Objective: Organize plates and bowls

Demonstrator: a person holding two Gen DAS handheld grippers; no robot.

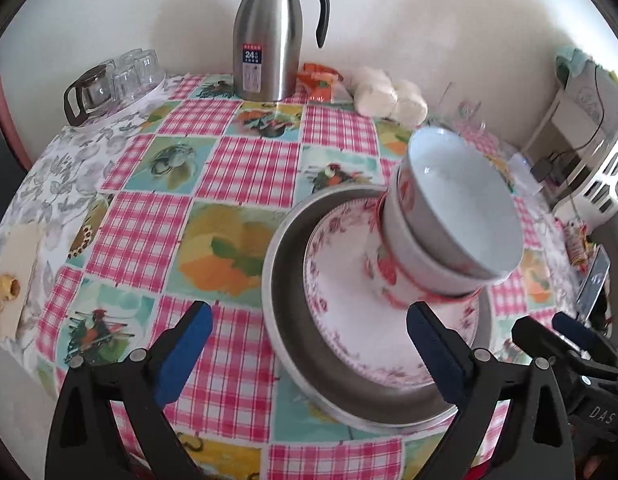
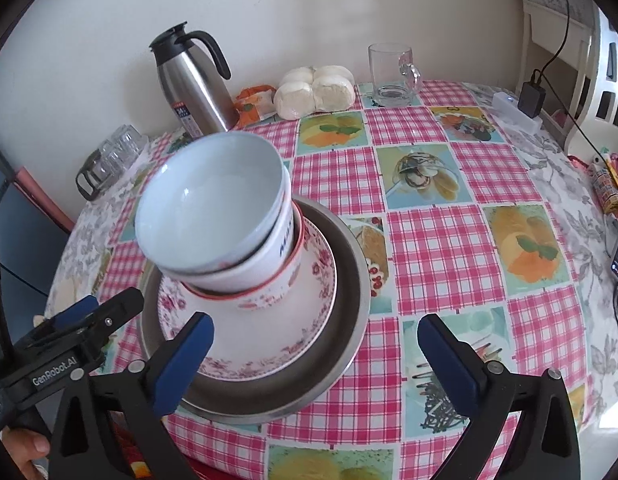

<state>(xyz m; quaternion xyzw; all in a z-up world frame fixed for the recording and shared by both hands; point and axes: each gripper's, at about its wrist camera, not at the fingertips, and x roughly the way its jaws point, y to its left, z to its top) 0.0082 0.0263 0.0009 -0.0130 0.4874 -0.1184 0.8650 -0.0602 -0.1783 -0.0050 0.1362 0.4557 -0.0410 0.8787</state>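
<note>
Both claws angle steeply down at the checked pink tabletop (image 1: 245, 168), jaws spread wide and holding nothing. The left claw (image 1: 309, 344) and the right claw (image 2: 315, 356) flank a round steel tray (image 2: 349, 280) bearing a pink-flowered plate (image 2: 309, 320) and stacked white bowls (image 2: 213, 208).

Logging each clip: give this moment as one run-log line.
left gripper: open, empty | right gripper: open, empty | stacked bowls: nested on floral plate inside steel pan | neither gripper touching stack
</note>
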